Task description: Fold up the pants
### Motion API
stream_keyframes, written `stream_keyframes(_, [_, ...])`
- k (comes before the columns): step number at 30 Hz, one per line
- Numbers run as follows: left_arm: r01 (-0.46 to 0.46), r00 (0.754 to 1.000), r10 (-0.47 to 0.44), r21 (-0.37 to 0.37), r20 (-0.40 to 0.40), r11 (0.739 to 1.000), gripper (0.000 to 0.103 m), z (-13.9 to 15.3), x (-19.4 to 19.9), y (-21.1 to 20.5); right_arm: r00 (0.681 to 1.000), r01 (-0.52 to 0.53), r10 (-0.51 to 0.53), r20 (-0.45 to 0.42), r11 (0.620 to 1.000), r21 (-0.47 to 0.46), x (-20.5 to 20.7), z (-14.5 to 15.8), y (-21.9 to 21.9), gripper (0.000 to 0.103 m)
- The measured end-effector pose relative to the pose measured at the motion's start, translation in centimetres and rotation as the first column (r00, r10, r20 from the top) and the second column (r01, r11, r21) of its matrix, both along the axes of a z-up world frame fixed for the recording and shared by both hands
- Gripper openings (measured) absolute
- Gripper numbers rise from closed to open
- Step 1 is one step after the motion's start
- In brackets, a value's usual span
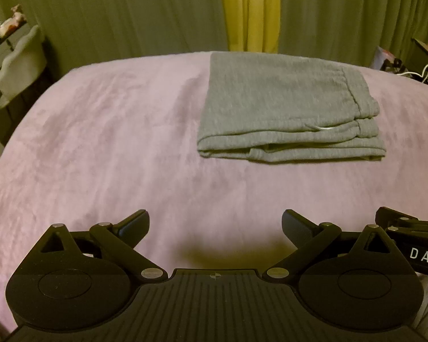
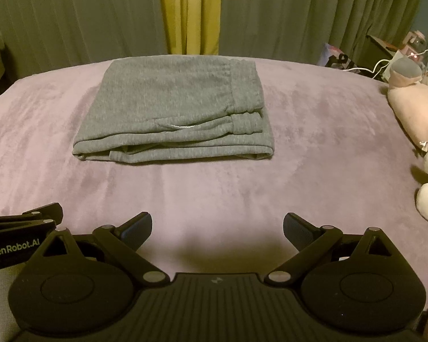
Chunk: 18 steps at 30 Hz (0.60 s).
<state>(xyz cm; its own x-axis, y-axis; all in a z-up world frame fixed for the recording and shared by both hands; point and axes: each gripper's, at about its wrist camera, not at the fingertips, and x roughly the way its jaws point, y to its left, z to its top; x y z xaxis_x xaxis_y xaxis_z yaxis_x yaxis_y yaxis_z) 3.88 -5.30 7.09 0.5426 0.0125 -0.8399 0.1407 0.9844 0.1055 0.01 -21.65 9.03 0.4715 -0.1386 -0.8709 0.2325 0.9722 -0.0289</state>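
Grey sweatpants (image 1: 285, 105) (image 2: 174, 111) lie folded into a flat rectangle on the far half of a pink bed cover (image 1: 100, 142) (image 2: 314, 142), layered edges toward me, a white drawstring showing. My left gripper (image 1: 215, 223) is open and empty, hovering over bare cover well short of the pants. My right gripper (image 2: 217, 225) is likewise open and empty, near the front of the bed. Each gripper shows at the edge of the other's view, side by side.
Plush toys (image 2: 419, 105) lie along the bed's right edge. Behind them a side table (image 2: 385, 48) holds cables and small items. Green and yellow curtains (image 1: 251, 11) hang behind the bed. A pale basket (image 1: 20, 62) stands at the far left.
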Motion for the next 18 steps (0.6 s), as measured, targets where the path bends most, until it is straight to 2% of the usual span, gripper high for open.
stream_keyframes(18, [-0.006, 1.000, 0.006, 0.002, -0.012, 1.000, 0.102, -0.32, -0.13, -0.09, 1.000, 0.001, -0.001, 0.004, 1.000, 0.004, -0.16, -0.09, 0.04, 0.099])
